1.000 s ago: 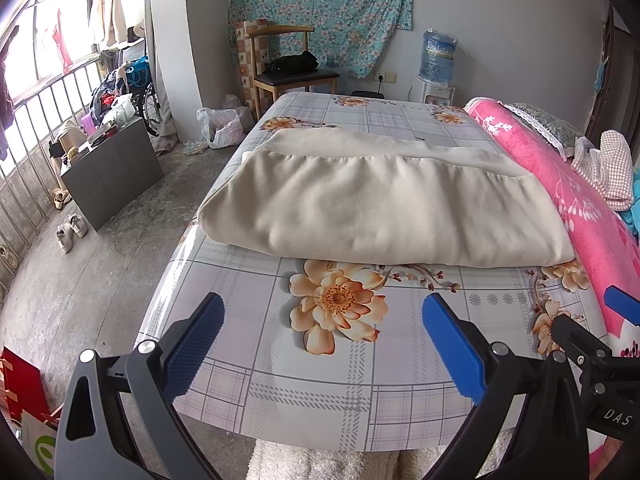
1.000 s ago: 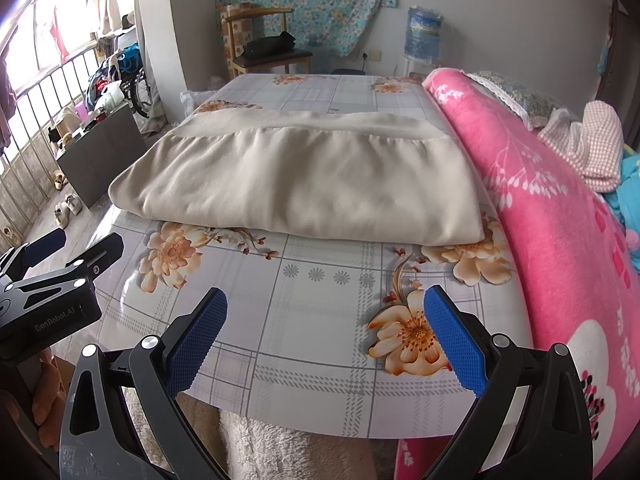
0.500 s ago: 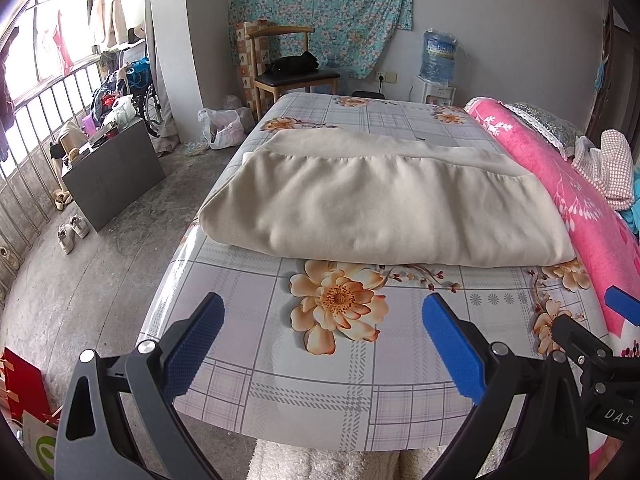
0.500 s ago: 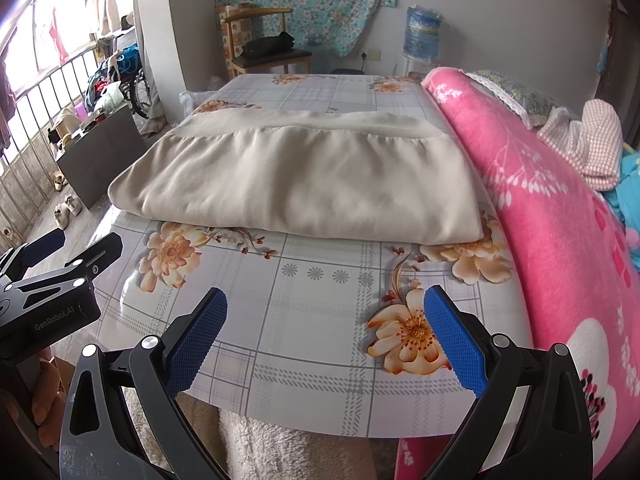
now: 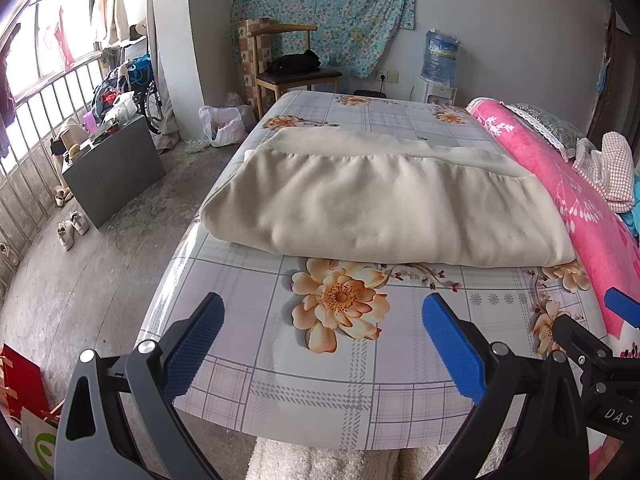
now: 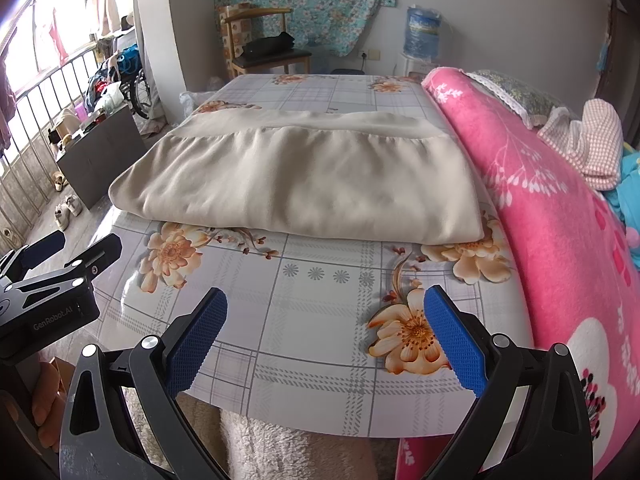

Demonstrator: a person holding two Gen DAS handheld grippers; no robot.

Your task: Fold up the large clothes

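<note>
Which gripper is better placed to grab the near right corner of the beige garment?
Right gripper: the beige garment has that corner just ahead of its right finger, while the left gripper sits further left. Both are open.

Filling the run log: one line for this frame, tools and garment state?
left tool: open, empty | right tool: open, empty | beige garment: folded, flat on floral tablecloth, untouched | pink blanket: alongside

My blue-padded black grippers; a plain cream garment (image 5: pixel 380 200) on the grey-checked, orange-flowered tablecloth (image 5: pixel 320 360); right, a pink white-flowered blanket (image 6: pixel 560 208); far, teal floral cloth (image 5: pixel 320 12).
</note>
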